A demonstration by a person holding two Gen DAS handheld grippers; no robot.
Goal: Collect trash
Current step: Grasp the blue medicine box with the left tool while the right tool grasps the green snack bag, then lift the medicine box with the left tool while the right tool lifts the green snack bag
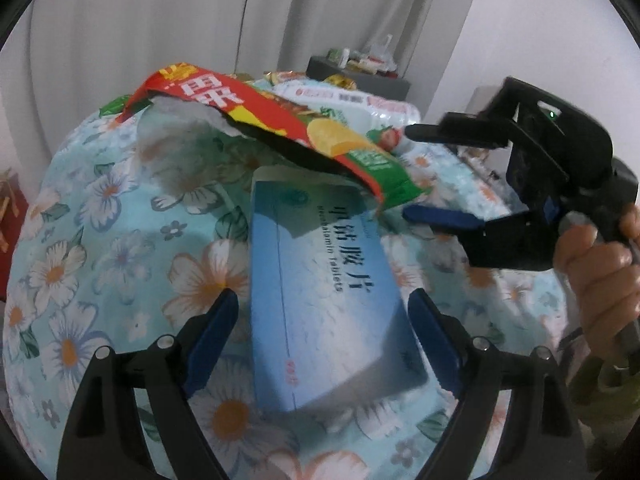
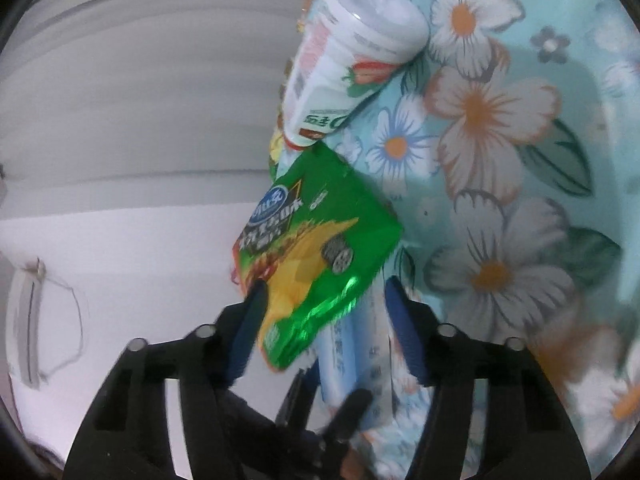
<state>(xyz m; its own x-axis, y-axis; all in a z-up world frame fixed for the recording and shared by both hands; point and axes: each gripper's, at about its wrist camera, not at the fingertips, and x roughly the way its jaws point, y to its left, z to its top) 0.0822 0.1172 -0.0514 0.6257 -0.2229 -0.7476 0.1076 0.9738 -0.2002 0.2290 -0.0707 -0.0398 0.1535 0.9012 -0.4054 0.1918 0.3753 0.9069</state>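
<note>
The right gripper (image 2: 324, 304) straddles the green snack wrapper (image 2: 316, 256) on the flowered bed (image 1: 100, 240), pads apparently not yet pressing. The left gripper (image 1: 324, 316), spread wide, frames the blue tablet box (image 1: 328, 280). Next, pinching calls for care.

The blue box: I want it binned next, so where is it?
In the left wrist view the blue box lies on the flowered cloth, between the open left gripper, under the snack bag.
</note>
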